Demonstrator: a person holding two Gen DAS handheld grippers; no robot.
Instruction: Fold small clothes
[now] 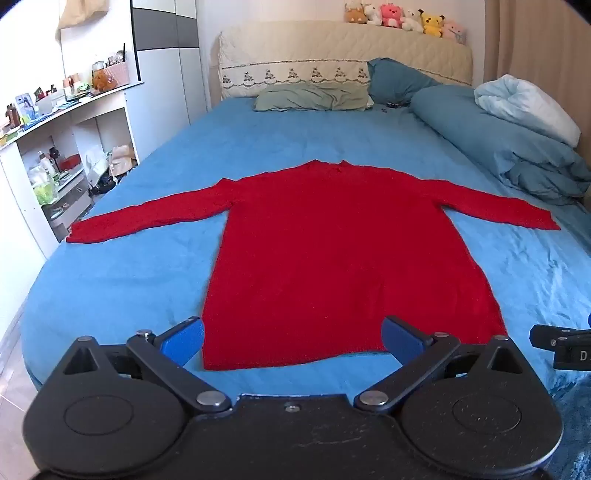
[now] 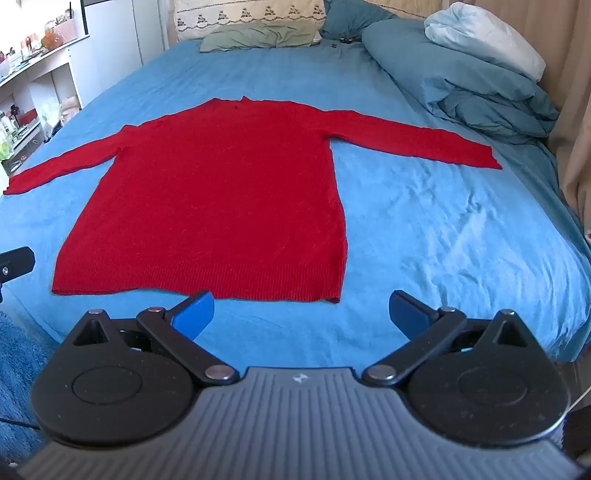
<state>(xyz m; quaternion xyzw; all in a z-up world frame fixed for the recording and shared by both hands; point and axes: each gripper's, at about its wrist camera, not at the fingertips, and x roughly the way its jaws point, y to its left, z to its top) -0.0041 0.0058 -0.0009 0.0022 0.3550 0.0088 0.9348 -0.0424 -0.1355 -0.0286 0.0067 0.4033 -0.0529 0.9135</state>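
A red long-sleeved sweater [image 1: 332,251] lies flat on the blue bed sheet [image 1: 147,280], hem toward me, both sleeves spread out to the sides. It also shows in the right wrist view [image 2: 221,192]. My left gripper [image 1: 293,341] is open and empty, just short of the hem, with its fingertips at the hem's two corners. My right gripper [image 2: 301,314] is open and empty, near the hem's right corner [image 2: 332,297], above the sheet. The right gripper's edge shows in the left wrist view [image 1: 561,345], and the left gripper's edge shows in the right wrist view [image 2: 14,264].
Pillows [image 1: 314,96] and a rolled blue duvet [image 1: 498,136] lie at the head and right side of the bed. A white shelf unit [image 1: 55,147] with clutter stands left of the bed. A curtain [image 2: 576,110] hangs on the right. Stuffed toys [image 1: 406,18] sit on the headboard.
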